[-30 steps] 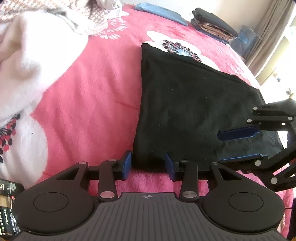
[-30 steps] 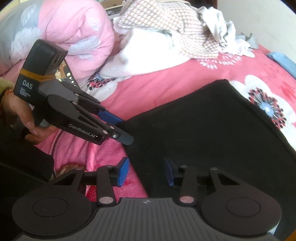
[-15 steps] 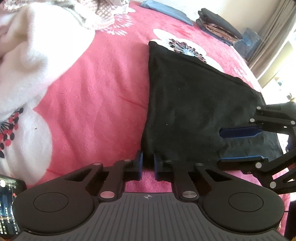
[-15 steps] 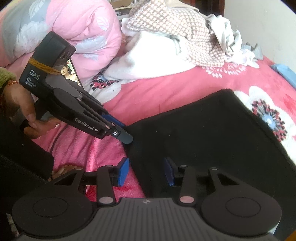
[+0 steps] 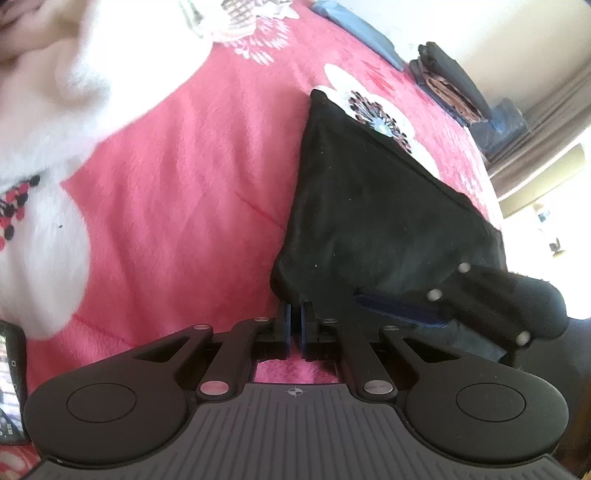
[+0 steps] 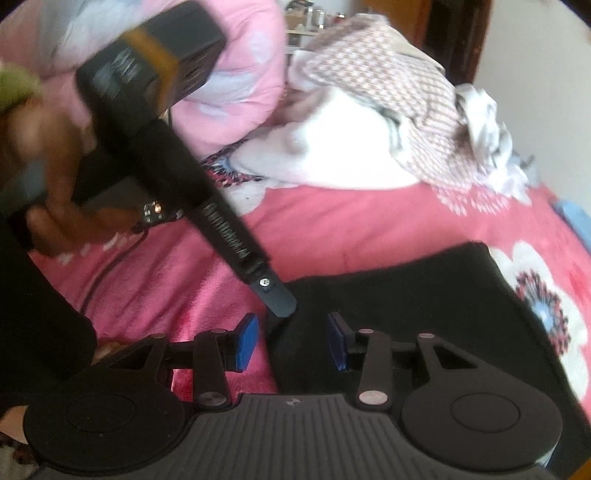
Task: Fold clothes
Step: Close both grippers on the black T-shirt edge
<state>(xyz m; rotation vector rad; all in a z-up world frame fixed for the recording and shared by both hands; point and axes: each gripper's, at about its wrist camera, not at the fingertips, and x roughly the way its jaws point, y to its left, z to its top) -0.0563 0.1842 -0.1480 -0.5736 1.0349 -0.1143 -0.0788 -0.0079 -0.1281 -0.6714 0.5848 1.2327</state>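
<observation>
A black garment [image 5: 373, 221] lies flat on the pink flowered bedspread [image 5: 192, 192]. My left gripper [image 5: 294, 312] is shut on the garment's near left corner, and the cloth rises slightly there. In the right wrist view the same left gripper [image 6: 279, 301], held by a hand [image 6: 55, 192], slants down onto that corner of the black garment [image 6: 413, 295]. My right gripper [image 6: 291, 343] is open just beside it, with the garment's near edge lying between its blue pads [image 6: 245, 341].
A heap of white fluffy and checked clothes [image 6: 369, 122] and a pink quilt [image 6: 251, 62] lie at the head of the bed. A folded stack [image 5: 450, 88] and a blue item [image 5: 358, 33] sit at the far edge. A phone [image 5: 11, 384] lies near left.
My left gripper went from open to shut on the garment's corner and has tilted steeply. The right gripper stayed open and now sits closer to the left one.
</observation>
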